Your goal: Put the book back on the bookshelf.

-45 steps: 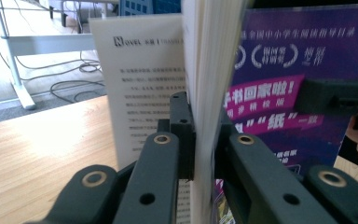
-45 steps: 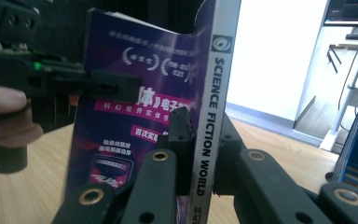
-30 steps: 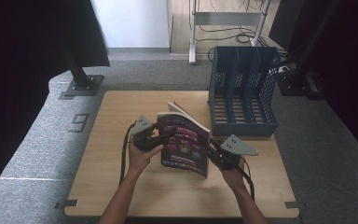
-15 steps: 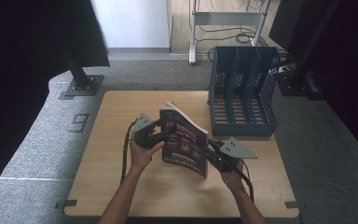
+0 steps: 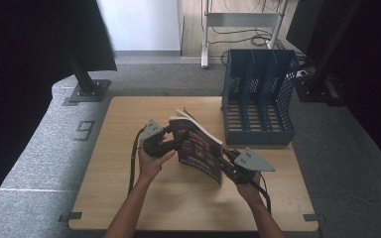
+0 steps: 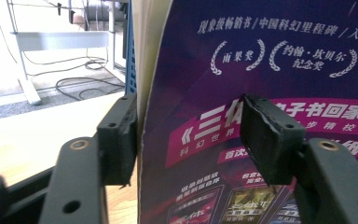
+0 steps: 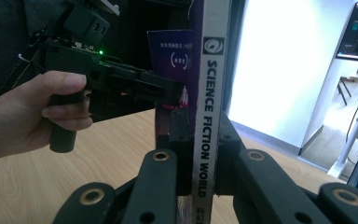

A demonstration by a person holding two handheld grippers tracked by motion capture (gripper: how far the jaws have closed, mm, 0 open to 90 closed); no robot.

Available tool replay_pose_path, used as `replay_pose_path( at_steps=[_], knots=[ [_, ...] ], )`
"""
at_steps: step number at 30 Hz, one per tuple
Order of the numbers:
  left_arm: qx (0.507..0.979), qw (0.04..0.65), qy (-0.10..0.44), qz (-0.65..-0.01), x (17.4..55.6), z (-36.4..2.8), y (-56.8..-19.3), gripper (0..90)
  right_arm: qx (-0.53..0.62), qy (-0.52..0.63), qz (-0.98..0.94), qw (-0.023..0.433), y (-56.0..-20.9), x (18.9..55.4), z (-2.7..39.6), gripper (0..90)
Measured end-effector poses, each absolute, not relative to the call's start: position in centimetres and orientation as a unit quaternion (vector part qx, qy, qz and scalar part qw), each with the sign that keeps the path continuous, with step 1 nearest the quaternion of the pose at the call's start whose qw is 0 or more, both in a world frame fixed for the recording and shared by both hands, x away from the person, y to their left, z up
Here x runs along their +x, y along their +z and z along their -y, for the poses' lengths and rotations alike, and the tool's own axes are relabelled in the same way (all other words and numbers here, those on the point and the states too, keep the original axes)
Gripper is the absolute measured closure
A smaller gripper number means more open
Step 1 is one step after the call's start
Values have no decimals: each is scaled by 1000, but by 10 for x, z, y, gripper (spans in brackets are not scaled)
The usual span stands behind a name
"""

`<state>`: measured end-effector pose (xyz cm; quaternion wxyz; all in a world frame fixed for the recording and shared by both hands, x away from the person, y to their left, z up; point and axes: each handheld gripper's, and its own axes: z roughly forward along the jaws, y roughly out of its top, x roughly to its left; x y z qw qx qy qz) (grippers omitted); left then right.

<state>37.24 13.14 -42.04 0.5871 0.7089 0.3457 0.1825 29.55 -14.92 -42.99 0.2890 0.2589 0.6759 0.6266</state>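
Magazine (image 5: 198, 148) stands upright on edge on the counter (image 5: 119, 198), just left of the blue file rack (image 5: 258, 94), its purple cover facing the person. Landmark for all positions: the magazine.

Right tongs (image 5: 226, 163): clenched on the magazine's spine at the lower right edge. In the right gripper view both pads press the grey spine strip printed "SCIENCE FICTION WORLD" (image 7: 206, 116) from either side.

Left tongs (image 5: 176, 141): at the magazine's left edge, straddling the cover. In the left gripper view one pad (image 6: 121, 135) sits just beside the page block and the other (image 6: 268, 135) lies in front of the cover; jaws have just been opening, magazine between them, not clamped.

Left hand (image 5: 151, 161) is left of the magazine, right hand (image 5: 250, 191) below and right of it.
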Motion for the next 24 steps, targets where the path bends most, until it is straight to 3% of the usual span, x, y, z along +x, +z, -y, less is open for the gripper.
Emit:
replay_pose_path(
  at_steps=[5, 24],
  knots=[
    [708, 589, 171, -349, 377, -135, -419, 284, 257, 622, -683, 284, -432, 294, 151, 800],
    [736, 572, 162, -324, 376, -120, -415, 195, 253, 631, -681, 272, -435, 292, 156, 797]
  ],
)
